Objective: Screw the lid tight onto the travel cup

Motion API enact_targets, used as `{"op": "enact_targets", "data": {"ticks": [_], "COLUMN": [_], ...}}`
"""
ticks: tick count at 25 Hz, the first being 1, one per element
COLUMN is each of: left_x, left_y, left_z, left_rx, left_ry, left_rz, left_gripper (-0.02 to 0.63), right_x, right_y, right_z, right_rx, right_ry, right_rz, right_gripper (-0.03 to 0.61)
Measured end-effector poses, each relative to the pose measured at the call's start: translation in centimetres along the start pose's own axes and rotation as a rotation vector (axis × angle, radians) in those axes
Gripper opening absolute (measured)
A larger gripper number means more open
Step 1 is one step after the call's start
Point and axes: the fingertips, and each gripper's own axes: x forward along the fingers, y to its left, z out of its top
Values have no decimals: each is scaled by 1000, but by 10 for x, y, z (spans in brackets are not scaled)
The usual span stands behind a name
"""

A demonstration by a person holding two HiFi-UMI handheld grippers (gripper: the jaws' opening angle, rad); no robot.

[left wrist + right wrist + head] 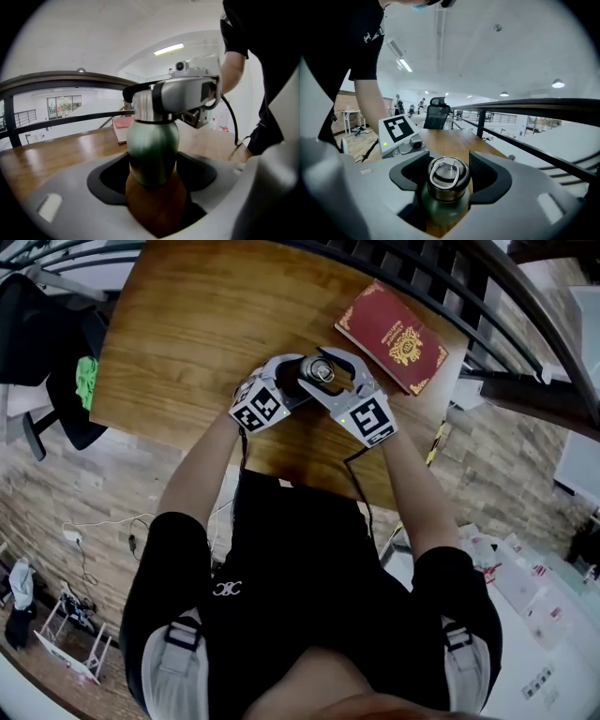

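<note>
A travel cup with a green body (152, 147) and a brownish lower part stands on the wooden table (187, 334). Its steel lid (448, 172), with a ring handle on top, sits on the cup's neck. My left gripper (152, 176) is shut on the cup's body low down. My right gripper (449, 180) comes from the other side, its dark pads pressing on both sides of the lid. In the head view the lid (322, 369) shows between the two grippers, left gripper (292, 382) and right gripper (330, 377), near the table's front edge.
A red book (394, 337) lies on the table to the right of the cup. A dark railing (487, 296) runs along the table's far side. An office chair (47, 352) stands at the left. The table's front edge is close to the person's body.
</note>
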Motion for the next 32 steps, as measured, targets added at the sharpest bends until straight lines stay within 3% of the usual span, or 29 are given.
{"op": "enact_targets", "data": {"ticks": [4,13,18,22,24,28,32], "left_x": [2,2,1,3,0,-18,-49], "left_y": [2,0,2,-1,-2,-3,-2], "left_z": [1,-2,-2,-4,-6,0,18], "left_rx": [-11,-4,-13,-40,-77,-129,-145], "left_ry": [-13,14,9,22,35,17,-39], "left_rz": [23,60,67,84,106,145,206], "left_gripper": [367,367,367,370,370,373,373], "right_x": [4,-2,1,-3,-10,-37,-73], "right_y": [-8,-13,-17,-17,-16,-17,-24], "right_z": [2,-1,-3,-13,-12,12,41], "right_rx": [66,124,135,259,273,283,308], "right_ry": [-43,-55,-80,-73,-70,-135,-222], "right_rz": [-155,-363,-411,-389,-395,-430,-528], "right_gripper": [270,268,268,270,270,270,268]}}
